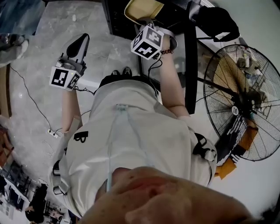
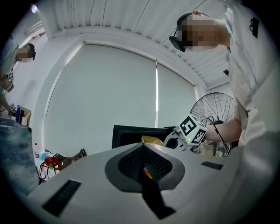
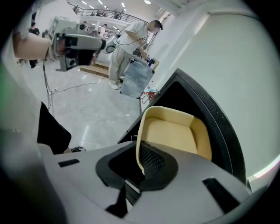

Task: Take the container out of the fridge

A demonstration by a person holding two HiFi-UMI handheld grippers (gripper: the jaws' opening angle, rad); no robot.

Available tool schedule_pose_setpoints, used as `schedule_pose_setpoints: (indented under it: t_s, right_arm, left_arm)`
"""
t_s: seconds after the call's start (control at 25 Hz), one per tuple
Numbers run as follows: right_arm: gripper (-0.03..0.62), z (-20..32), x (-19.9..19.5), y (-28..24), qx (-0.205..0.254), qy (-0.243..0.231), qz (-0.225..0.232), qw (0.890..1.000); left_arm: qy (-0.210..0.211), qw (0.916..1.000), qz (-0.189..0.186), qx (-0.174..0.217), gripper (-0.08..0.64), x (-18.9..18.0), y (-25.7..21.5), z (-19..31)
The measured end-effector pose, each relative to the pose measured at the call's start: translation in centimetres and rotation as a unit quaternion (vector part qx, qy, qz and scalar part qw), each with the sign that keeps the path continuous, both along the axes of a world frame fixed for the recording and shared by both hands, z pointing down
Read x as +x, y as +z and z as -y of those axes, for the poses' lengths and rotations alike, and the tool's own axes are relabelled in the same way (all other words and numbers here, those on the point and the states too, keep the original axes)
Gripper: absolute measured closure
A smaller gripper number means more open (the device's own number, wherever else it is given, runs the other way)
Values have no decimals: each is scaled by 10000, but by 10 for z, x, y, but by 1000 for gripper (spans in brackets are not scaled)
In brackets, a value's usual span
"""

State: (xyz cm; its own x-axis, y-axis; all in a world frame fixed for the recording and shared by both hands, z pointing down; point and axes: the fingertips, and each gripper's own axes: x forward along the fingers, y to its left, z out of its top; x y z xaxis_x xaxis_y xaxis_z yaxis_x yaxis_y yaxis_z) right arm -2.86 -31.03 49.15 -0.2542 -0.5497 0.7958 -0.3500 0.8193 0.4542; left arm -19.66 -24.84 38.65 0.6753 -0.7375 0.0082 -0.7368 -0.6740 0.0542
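A cream, shallow plastic container is pinched by its near rim between the pads of my right gripper. It hangs in front of the small black fridge, whose dark opening lies behind it. In the head view the container sticks out past the right gripper, close to the fridge. My left gripper is held up to the left, away from the fridge, its jaws together with nothing in them. From the left gripper view I see the container and the right gripper's marker cube.
A large standing fan is close on the right. A thin cable and a power strip lie on the grey marble floor at the left. Another person stands far off by a blue-grey box.
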Motion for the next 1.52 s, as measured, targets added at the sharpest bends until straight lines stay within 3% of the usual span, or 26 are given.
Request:
schedule_pose_setpoints:
  t_s: [0.44, 0.64, 0.92, 1.2, 1.52]
  right_arm:
    - [563, -122, -24, -47, -539, -915, 907, 9902]
    - [563, -165, -20, -52, -719, -1048, 1080, 9860]
    - [563, -174, -14, -45, -841, -1031, 1146, 9845]
    - [565, -173, -16, -44, -884, -1092, 1230, 9824]
    - [565, -174, -22, -40, -980, -1167, 1303, 9797]
  left_arm:
    - [317, 9993, 175, 26, 551, 26, 7, -25]
    - [486, 9983, 299, 148, 551, 45, 3, -37]
    - [645, 9973, 328, 139, 551, 63, 4, -41]
    - [411, 9978, 442, 270, 551, 59, 3, -43]
    - [365, 9988, 273, 205, 551, 54, 1, -41]
